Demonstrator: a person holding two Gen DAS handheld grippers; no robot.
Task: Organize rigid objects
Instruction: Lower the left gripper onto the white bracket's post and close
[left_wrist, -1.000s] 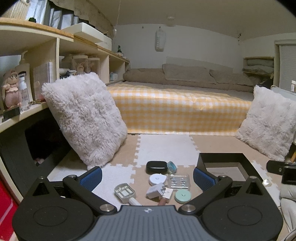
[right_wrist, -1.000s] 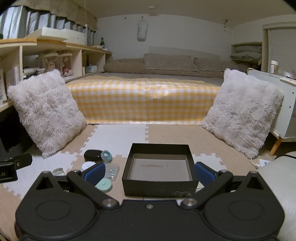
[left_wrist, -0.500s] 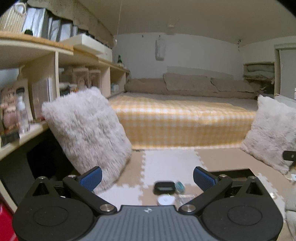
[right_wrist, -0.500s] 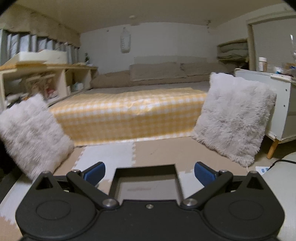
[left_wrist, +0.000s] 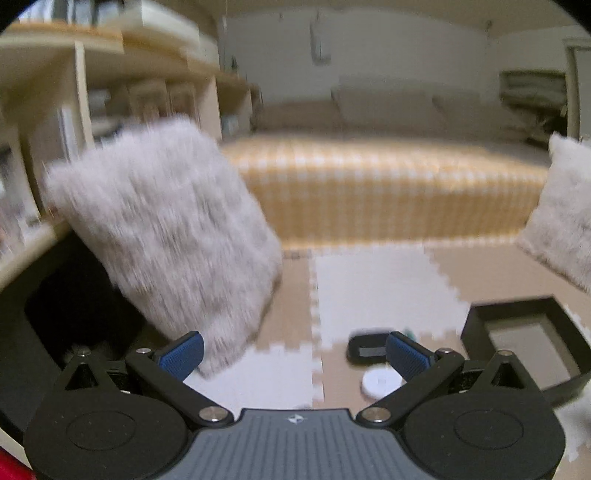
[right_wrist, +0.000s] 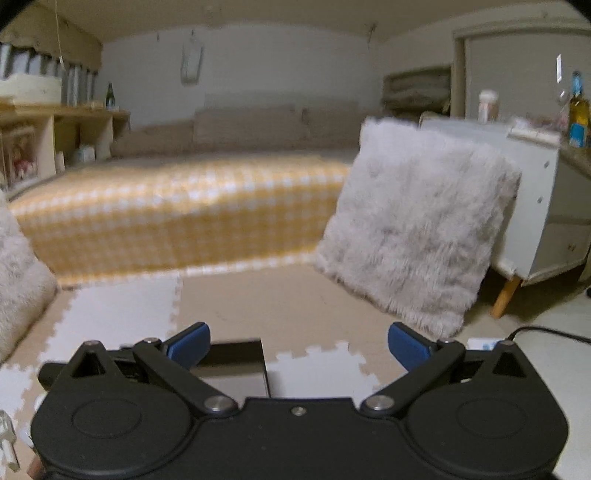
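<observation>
— So what did the left wrist view show?

— Blur, mostly. The left hand-held gripper (left_wrist: 293, 352) had its blue pads wide apart and carried nothing. Behind its right pad lay a black case (left_wrist: 365, 349) on the foam floor mat (left_wrist: 376, 291), with a white round disc (left_wrist: 378, 382) just in front of it. The black tray (left_wrist: 480, 319) sat off to the right, nothing visible in it.

— And the right wrist view?

— The right hand-held gripper (right_wrist: 297, 345) was equally spread and held nothing. Only a corner of the black tray showed behind its left pad; a fluffy pillow (right_wrist: 413, 225) leaned against the white cabinet (right_wrist: 543, 206).

— Which step, then?

— I judged it the approach, nothing gathered yet. Next would be lowering the left one over the case, closing squarely, and carrying it to the tray.
</observation>
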